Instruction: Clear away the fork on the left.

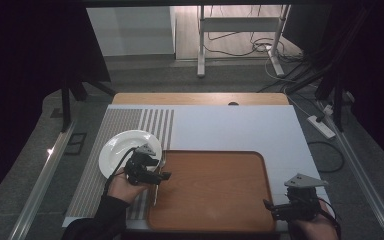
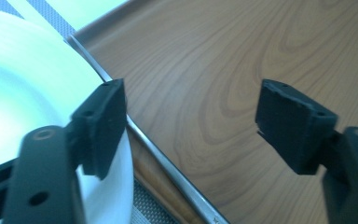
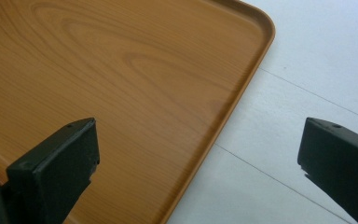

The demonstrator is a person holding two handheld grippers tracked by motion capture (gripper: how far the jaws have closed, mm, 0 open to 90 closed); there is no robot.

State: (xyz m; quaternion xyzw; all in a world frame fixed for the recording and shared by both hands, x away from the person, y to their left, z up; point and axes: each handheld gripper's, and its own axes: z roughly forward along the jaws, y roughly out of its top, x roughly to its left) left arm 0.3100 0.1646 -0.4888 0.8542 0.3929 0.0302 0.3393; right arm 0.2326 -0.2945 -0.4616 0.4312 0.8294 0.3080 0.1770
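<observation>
On the table [image 1: 240, 125], itemised from my seat:

1. Wooden tray [image 1: 215, 187]: brown, rounded corners, lying flat on the white mat [image 1: 240, 130] near my edge of the table. Nothing rests on its wood-grain floor.

2. White plate [image 1: 117, 147]: sits on the grey striped mat [image 1: 125, 122], just beside the tray's left far corner. From my left gripper view the plate [image 2: 23, 84] lies under the left jaw, its rim running along the tray's [image 2: 223, 70] raised edge.

3. Fork [image 1: 160, 172]: metal, lying along the tray's left rim, between plate and tray, directly under my left gripper. In my left gripper view its handle [image 2: 168, 161] shows as a bright strip along the tray edge.

4. My left gripper [image 1: 165, 176]: held low over the tray's left rim, jaws pointing toward the tray. The jaws stand wide apart; neither pad touches the fork and nothing is gripped.

5. My right gripper [image 1: 268, 206]: held at the tray's near right corner. In its own view the jaws are spread wide, one over the tray [image 3: 121, 84], one over the white mat [image 3: 317, 60], holding nothing.
</observation>
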